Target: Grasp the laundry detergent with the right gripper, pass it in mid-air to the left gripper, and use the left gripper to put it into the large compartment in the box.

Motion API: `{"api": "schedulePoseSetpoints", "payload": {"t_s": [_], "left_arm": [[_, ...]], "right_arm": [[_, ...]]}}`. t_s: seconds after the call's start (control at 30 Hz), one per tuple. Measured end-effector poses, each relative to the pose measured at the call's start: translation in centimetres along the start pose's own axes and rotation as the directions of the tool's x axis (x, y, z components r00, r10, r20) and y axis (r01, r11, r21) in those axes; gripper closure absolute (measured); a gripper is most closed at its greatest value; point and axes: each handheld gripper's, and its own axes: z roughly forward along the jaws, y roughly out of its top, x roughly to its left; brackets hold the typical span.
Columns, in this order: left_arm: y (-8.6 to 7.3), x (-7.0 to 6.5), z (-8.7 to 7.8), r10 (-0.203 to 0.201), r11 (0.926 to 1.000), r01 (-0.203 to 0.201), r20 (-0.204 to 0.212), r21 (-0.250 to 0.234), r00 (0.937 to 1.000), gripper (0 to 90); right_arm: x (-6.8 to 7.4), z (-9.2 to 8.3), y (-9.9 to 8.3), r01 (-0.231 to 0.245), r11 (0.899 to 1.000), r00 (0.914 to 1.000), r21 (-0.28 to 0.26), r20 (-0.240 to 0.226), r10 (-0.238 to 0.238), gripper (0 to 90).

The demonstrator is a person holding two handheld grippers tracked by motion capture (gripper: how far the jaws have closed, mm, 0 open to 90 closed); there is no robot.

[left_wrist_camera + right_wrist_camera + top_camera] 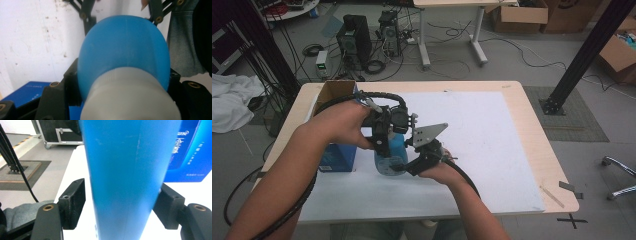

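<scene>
Forearms reach in from the bottom edge of the high view, each hand carrying a gripper over a pale wooden table (532, 130) covered for the most part by a white sheet (492, 150) that is smudged and scuffed in places. Near the table's left half stands a blue bottle (390, 156) with a white neck, upright on the sheet. From above, the left gripper (384, 131) comes down onto the upper part of the bottle; the left gripper view shows the rounded blue shoulder pressed between the two black jaws, so that gripper is clamped on the bottle. At the lower part of the bottle is the right gripper (414, 162), level with the table; in the right gripper view the blue body stands between the jaws, the right-hand pad touching it and the left-hand pad standing a sliver clear, so this gripper has let go of the bottle. Just beside the bottle, to its left, a blue box (337, 156) stands on the sheet, and behind that an open cardboard box (334, 91) sits at the table's far left corner. Around the table lies a grey floor with loose cables, computer towers (354, 37), a second table (462, 5), more cardboard boxes (519, 15), a white cloth (232, 100) at the left and a black metal post (584, 55) at the right.
</scene>
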Motion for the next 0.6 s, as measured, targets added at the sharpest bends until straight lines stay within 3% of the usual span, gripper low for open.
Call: {"api": "schedulePoseSetpoints", "payload": {"t_s": [0.33,0.5,0.6], "left_arm": [[-0.4,0.4,-0.7,-0.039,0.9991,0.039,0.032,0.019,0.9987,38.3],[-0.9,0.7,-1.6,-0.076,0.997,0.075,0.046,0.018,0.996,38.3],[-1.3,1.3,-2.3,-0.11,0.9935,0.108,0.068,0.036,0.9916,38.3]], "right_arm": [[0.0,-1.6,1.5,0.001,0.996,1.0,0.09,-0.002,0.0,20.4],[-0.2,-3.3,3.1,0.009,0.985,1.0,0.172,0.0,-0.009,14.6],[-0.3,-4.2,4.0,0.022,0.969,0.9996,0.245,0.01,-0.025,11.6]]}}
